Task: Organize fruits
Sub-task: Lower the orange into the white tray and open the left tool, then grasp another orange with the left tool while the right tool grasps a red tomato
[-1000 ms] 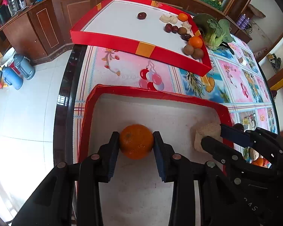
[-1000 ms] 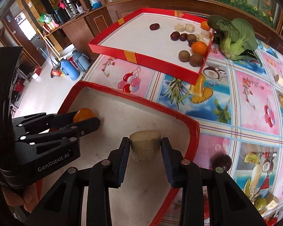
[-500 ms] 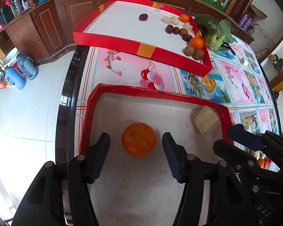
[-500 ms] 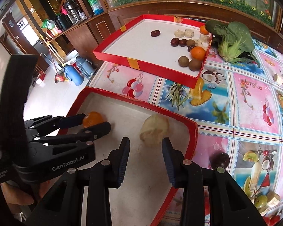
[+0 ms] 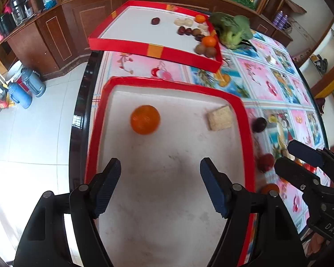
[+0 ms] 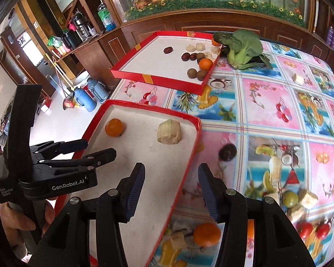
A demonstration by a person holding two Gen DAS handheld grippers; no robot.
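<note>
An orange (image 5: 145, 119) lies free on the white floor of the near red tray (image 5: 167, 82), with a beige fruit chunk (image 5: 219, 118) to its right near the tray's right wall. My left gripper (image 5: 160, 162) hangs above the tray, back from the orange. Its jaws are opening with nothing between them. In the right wrist view the orange (image 6: 114, 127) and the chunk (image 6: 168, 131) rest in the same tray (image 6: 153, 109). My right gripper (image 6: 171, 167) hovers over the tray's right rim, jaws opening and holding nothing.
The far red tray (image 6: 131, 74) holds several fruits along its right side. A bok choy (image 6: 242, 49) lies beyond it. Loose on the patterned tablecloth are a dark plum (image 6: 227, 152), an orange (image 6: 206, 233), a green fruit (image 6: 290, 199) and tomatoes (image 6: 305, 229). The table edge and floor are left.
The left gripper let go of the orange and the right gripper let go of the beige chunk. Both drew back and up while their jaws widened.
</note>
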